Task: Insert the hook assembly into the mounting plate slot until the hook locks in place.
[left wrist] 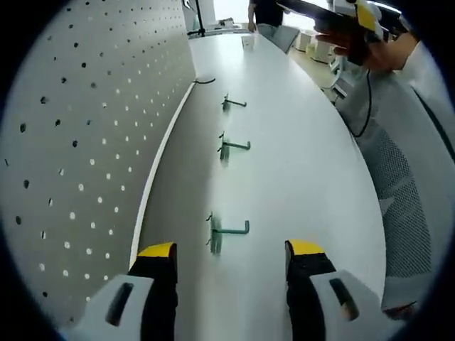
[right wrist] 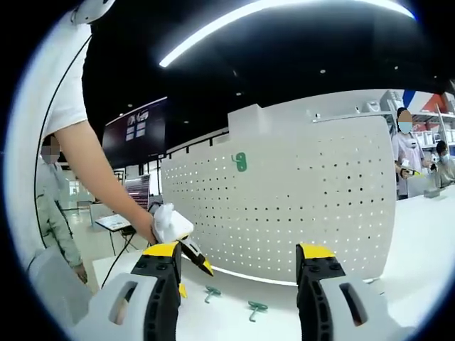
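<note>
The white pegboard mounting plate (left wrist: 85,163) stands along the table's left side in the left gripper view. Three green hooks lie in a row on the white table: a near hook (left wrist: 226,231), a middle hook (left wrist: 232,147) and a far hook (left wrist: 232,104). My left gripper (left wrist: 231,256) is open just short of the near hook, holding nothing. In the right gripper view the pegboard (right wrist: 306,206) carries one green hook (right wrist: 239,162) high up; two hooks (right wrist: 211,292) (right wrist: 256,307) lie below. My right gripper (right wrist: 240,259) is open and raised, well away from the hooks.
The table (left wrist: 298,163) curves away with an edge at right, where a mesh chair (left wrist: 402,206) stands. A hand holds the right gripper (left wrist: 355,18) up high. The left gripper (right wrist: 193,278) hangs low over the table. People stand in the background (right wrist: 409,153).
</note>
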The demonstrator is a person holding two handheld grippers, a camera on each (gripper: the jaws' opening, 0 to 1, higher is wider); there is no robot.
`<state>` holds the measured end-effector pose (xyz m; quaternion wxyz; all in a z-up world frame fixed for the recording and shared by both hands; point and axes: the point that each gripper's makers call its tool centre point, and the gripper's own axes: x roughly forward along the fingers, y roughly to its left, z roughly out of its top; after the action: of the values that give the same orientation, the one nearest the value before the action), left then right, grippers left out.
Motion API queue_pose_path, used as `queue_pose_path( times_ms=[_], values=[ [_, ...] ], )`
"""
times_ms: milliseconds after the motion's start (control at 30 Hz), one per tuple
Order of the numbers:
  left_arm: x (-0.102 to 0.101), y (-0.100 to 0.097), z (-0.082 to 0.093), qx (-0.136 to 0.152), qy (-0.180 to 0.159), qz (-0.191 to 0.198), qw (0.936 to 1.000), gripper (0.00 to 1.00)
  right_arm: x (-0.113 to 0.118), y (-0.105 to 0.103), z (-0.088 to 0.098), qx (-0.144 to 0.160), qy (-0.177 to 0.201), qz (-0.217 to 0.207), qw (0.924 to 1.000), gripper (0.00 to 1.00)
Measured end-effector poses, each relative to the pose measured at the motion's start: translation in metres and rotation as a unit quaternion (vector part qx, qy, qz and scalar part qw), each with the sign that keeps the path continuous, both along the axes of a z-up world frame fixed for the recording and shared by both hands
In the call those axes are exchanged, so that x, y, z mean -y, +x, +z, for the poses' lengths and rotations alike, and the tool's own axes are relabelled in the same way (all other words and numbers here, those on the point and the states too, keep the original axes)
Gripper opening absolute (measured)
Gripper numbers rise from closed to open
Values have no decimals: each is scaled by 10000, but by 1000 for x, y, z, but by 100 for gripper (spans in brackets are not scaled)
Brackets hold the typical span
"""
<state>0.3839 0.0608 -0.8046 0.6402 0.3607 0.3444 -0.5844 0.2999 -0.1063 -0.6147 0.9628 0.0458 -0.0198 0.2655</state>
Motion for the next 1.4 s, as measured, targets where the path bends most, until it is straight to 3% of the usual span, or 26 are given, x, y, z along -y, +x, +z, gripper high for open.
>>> queue_pose_path(
  times_ms=[767,1133,1400],
  values=[
    [-5,1,-28,-217,573,-218,9979,64,7,1,1,-36,89,-75,9999,62],
    [-3,2,-27,-290,513,-236,9980,64,4,1,-2,-76,7,-36,10000,61],
    [-2,13,-25,-267,462,35,9986,47,2,2,-7,-161,-87,-3,9998,59]
  ],
)
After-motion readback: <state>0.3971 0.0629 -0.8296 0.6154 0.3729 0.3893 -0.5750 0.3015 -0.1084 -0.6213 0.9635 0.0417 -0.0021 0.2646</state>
